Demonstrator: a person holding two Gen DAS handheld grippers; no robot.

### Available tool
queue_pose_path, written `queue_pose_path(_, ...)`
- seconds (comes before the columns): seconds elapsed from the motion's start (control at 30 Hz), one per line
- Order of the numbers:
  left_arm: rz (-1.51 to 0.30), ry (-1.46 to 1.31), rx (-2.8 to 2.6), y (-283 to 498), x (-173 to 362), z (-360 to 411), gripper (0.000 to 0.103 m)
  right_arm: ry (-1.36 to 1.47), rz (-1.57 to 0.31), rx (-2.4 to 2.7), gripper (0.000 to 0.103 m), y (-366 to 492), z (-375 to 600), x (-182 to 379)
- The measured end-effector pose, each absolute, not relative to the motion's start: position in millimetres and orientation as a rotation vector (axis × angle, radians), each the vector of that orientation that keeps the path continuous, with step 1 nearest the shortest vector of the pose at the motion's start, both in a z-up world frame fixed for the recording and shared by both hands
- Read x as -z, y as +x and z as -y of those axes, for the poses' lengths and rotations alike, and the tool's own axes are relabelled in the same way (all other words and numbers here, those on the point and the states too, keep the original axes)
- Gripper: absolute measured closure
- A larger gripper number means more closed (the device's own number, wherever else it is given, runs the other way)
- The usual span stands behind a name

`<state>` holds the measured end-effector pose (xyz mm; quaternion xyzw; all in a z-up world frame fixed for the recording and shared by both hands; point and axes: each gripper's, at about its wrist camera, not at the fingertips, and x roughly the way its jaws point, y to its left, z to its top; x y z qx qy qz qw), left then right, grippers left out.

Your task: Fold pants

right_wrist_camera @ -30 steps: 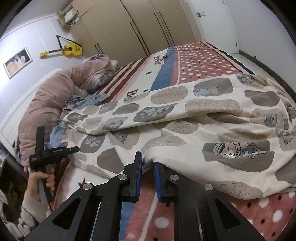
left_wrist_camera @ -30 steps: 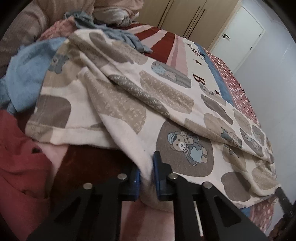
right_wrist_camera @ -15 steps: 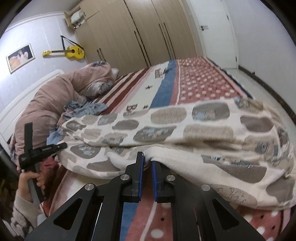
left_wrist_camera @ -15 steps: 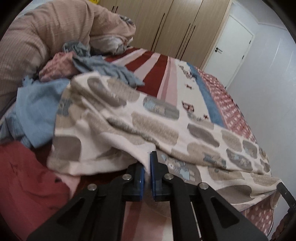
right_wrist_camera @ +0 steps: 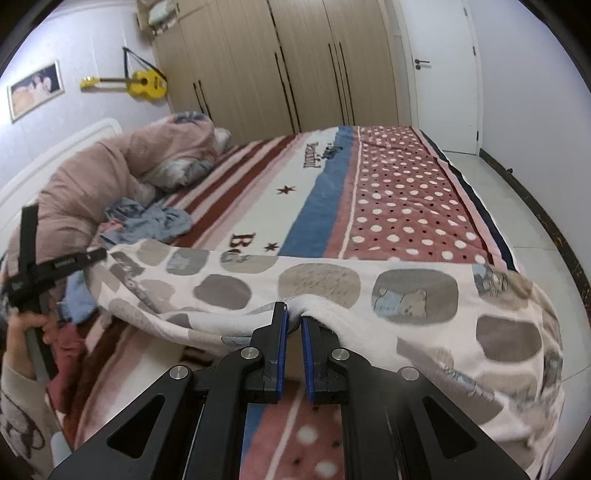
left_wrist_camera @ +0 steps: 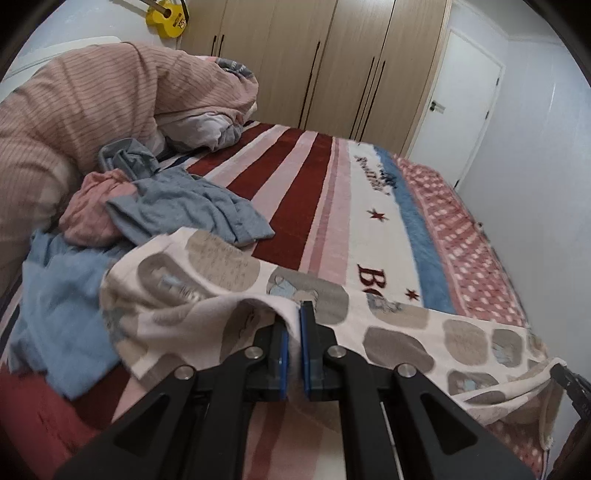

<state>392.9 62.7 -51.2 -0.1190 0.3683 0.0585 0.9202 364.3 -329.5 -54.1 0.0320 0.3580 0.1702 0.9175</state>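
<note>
In the left wrist view, the left claw (left_wrist_camera: 294, 332) is sitting at lower centre of the frame, its blue pads (left_wrist_camera: 305, 334) clamping a fold of the pants (left_wrist_camera: 399, 332). The pants, cream with grey-brown patches and bear prints, are stretching as a band from centre left to the lower right edge, hanging above the bed (left_wrist_camera: 332, 206). At the far lower right a dark piece of the right claw (left_wrist_camera: 570, 384) is showing where the cloth is ending. A grey-blue garment (left_wrist_camera: 184, 206) is lying crumpled at left of centre, a pink one (left_wrist_camera: 92, 210) just beside it, and a light blue one (left_wrist_camera: 62, 295) at lower left, partly under the pants. A pink duvet (left_wrist_camera: 92, 107) is filling the upper left. A yellow guitar (left_wrist_camera: 166, 16) is hanging at the top, with wardrobes (left_wrist_camera: 314, 62) and a white door (left_wrist_camera: 461, 110) to its right.

In the right wrist view, the right claw (right_wrist_camera: 293, 325) is at lower centre, its pads pinching the near edge of the pants (right_wrist_camera: 317, 284). The cloth is spanning the frame from left to lower right, sagging above the bed (right_wrist_camera: 399, 192). At the left edge the left claw (right_wrist_camera: 94, 254) is gripping the other end, held by a hand (right_wrist_camera: 26, 325). The guitar (right_wrist_camera: 144, 83) and a picture (right_wrist_camera: 35, 88) are hanging at upper left.
</note>
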Motion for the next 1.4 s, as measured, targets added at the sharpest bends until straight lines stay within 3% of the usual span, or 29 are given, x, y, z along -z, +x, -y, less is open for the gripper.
queue_pose_path(0.3, -0.889, -0.164, -0.153, 469, 91, -49, 0.099, 0.003, -0.863, -0.306, 0.1, 445, 323, 97)
queue_pose_path(0.57, -0.944, -0.129, -0.16, 486, 114, -42, 0.098, -0.004, -0.907, -0.289, 0.094, 468, 321, 124)
queue_pose_path(0.6, -0.951, -0.131, -0.157, 486, 115, -42, 0.095, 0.0, -0.91, -0.296, 0.09, 469, 320, 125)
queue_pose_path(0.67, -0.959, -0.138, -0.149, 487, 117, -42, 0.08, 0.009, -0.911, -0.318, 0.062, 468, 320, 127)
queue_pose_path(0.73, -0.944, -0.13, -0.15, 484, 114, -41, 0.04, -0.001, -0.902, -0.328, 0.053, 465, 319, 125)
queue_pose_path(0.87, -0.91, -0.104, -0.14, 476, 102, -36, 0.037, -0.014, -0.879, -0.352, 0.046, 454, 318, 114)
queue_pose_path(1.2, -0.836, -0.077, -0.076, 430, 57, -13, 0.037, -0.042, -0.807, -0.359, 0.044, 391, 345, 68)
queue_pose_path(1.3, -0.815, -0.063, -0.058, 411, 46, -3, 0.037, -0.104, -0.785, -0.324, 0.036, 360, 364, 58)
queue_pose_path(1.37, -0.799, -0.068, -0.028, 398, 41, 4, 0.034, -0.16, -0.782, -0.28, 0.033, 336, 382, 57)
queue_pose_path(1.4, -0.789, -0.064, -0.016, 391, 40, 9, 0.027, -0.18, -0.781, -0.26, 0.033, 328, 389, 58)
